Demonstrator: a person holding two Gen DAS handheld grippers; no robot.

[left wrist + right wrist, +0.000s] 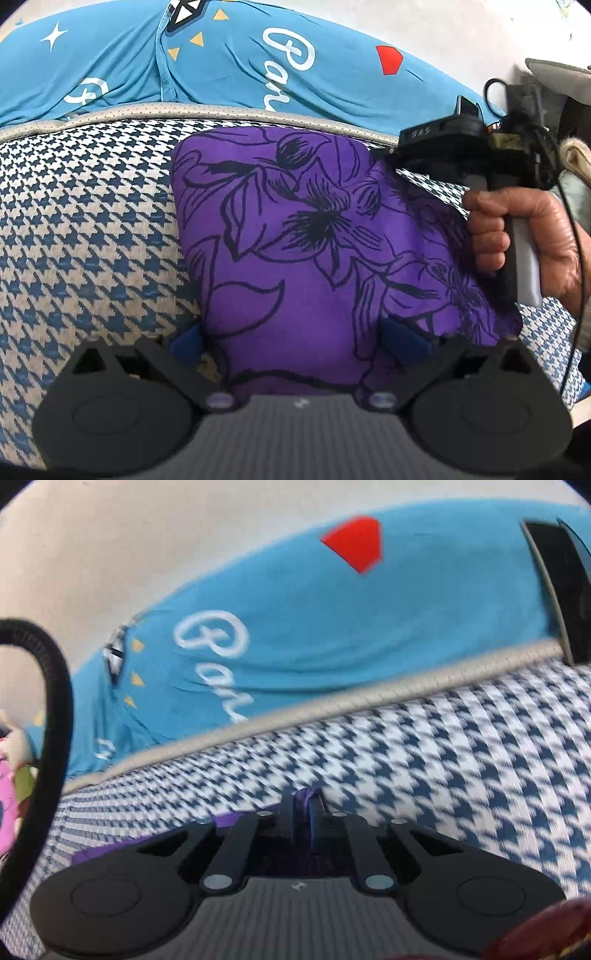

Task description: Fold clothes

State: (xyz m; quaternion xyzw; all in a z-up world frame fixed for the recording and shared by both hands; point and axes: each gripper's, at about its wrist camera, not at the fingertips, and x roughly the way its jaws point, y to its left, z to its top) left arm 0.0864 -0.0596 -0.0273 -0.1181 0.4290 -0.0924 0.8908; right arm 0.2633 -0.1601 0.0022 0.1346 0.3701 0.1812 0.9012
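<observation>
One purple floral cloth (295, 236), crumpled, pinched by right gripper (301, 812)

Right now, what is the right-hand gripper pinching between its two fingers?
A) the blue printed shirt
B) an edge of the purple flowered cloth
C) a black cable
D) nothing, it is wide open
B: in the right wrist view the right gripper has its fingers closed together on a fold of the purple flowered cloth.

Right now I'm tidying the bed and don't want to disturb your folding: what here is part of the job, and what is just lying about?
In the job:
purple floral garment
left tongs, open around it
right tongs, shut on its edge

Lying about:
blue printed sheet
houndstooth mattress cover
black cable
</observation>
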